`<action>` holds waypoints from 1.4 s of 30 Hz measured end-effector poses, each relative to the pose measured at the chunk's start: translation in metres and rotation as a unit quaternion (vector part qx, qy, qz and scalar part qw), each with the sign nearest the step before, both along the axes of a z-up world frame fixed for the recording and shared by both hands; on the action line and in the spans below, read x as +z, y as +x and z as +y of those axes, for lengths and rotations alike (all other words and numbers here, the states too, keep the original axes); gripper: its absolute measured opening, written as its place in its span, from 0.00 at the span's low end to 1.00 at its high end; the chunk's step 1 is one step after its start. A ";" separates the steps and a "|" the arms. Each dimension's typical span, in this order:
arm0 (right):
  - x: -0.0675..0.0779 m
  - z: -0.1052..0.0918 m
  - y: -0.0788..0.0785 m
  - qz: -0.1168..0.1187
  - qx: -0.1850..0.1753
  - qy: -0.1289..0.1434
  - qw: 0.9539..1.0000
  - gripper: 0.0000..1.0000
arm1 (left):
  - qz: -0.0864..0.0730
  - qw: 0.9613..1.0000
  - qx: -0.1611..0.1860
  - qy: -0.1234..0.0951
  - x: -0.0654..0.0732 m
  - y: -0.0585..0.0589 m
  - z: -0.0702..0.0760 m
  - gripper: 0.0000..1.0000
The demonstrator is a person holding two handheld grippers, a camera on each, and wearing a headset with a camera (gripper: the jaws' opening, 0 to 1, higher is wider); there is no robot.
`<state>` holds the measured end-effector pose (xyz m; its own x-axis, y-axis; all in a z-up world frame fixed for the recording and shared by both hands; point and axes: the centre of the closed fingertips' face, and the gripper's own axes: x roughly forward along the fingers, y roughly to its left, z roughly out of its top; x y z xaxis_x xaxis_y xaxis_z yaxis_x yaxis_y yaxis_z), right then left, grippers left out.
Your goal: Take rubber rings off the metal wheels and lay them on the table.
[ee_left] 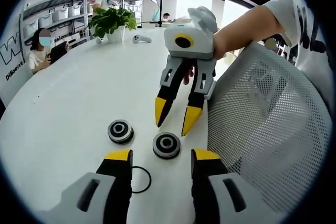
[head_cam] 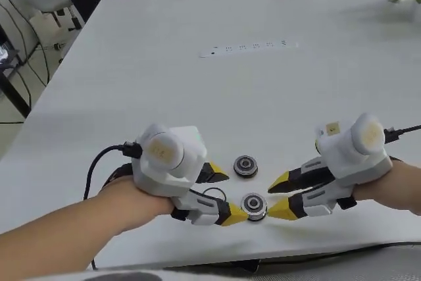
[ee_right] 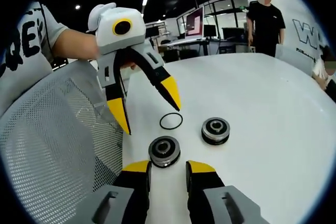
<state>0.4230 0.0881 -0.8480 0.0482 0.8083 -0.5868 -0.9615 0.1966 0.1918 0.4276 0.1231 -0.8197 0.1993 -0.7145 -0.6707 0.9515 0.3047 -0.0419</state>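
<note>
Rubber ring [ee_right: 181,121] flat on table [head_cam: 197,97], metal wheels [head_cam: 245,166] axle-up.

My headset camera looks forward and steeply down on the table [head_cam: 197,97] from close above its near edge. The camera on my left gripper [ee_left: 163,155] rides low over the tabletop and faces my right gripper [ee_left: 173,128] head-on at short range, while the right one's camera stares straight back from just as near. All three share the patch between us: the wheel [head_cam: 254,206] at the jaw tips, the second wheel [head_cam: 245,166] beside it, and the loose rubber ring [ee_left: 150,180].
</note>
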 end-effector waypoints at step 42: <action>-0.012 0.006 -0.004 -0.025 0.020 -0.029 0.999 0.12 | -0.022 0.999 -0.027 0.022 -0.021 -0.002 -0.023 0.09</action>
